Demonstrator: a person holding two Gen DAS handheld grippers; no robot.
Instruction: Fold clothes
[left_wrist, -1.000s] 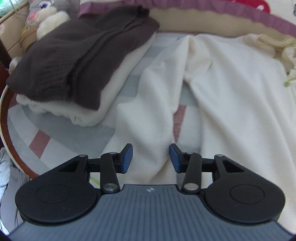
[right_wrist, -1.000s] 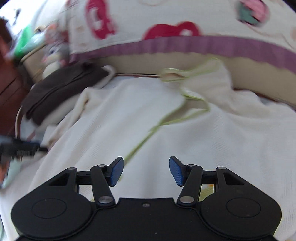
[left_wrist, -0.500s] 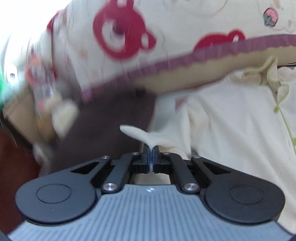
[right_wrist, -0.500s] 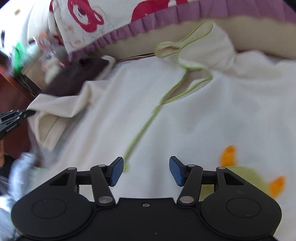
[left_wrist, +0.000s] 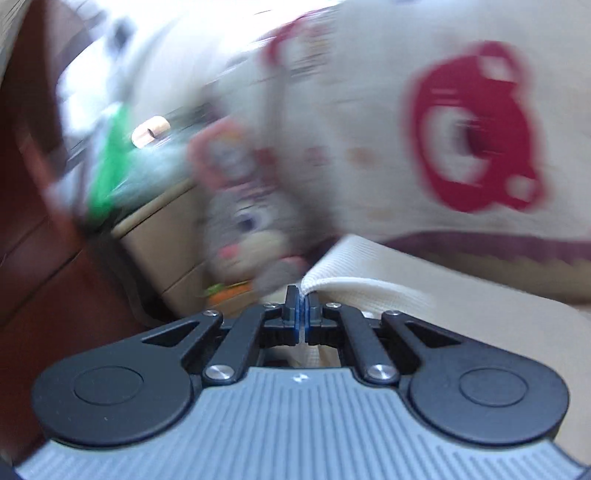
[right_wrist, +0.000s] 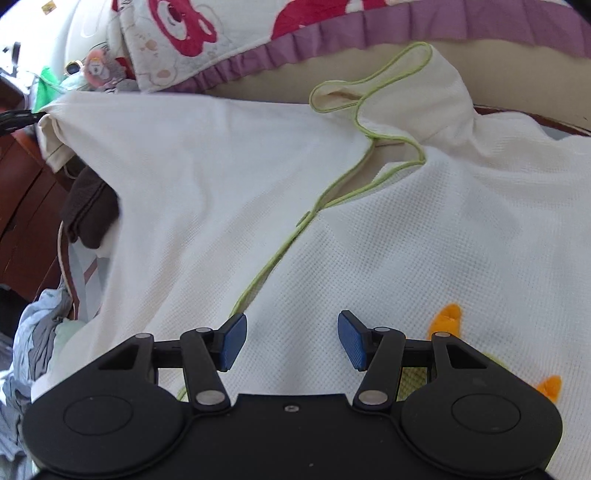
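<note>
One cream garment is mid-fold: your left gripper has its fingers clamped on a sleeve cuff, lifted clear. Your right gripper hovers with fingers apart over the spread body. Ahead to their left, a dark folded stack lies finished.

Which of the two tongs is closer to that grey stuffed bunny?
Left. The left tongs are shut on the cream garment's edge with the bunny just beyond them. The right tongs hang open over the garment's middle, far from the toy.
</note>
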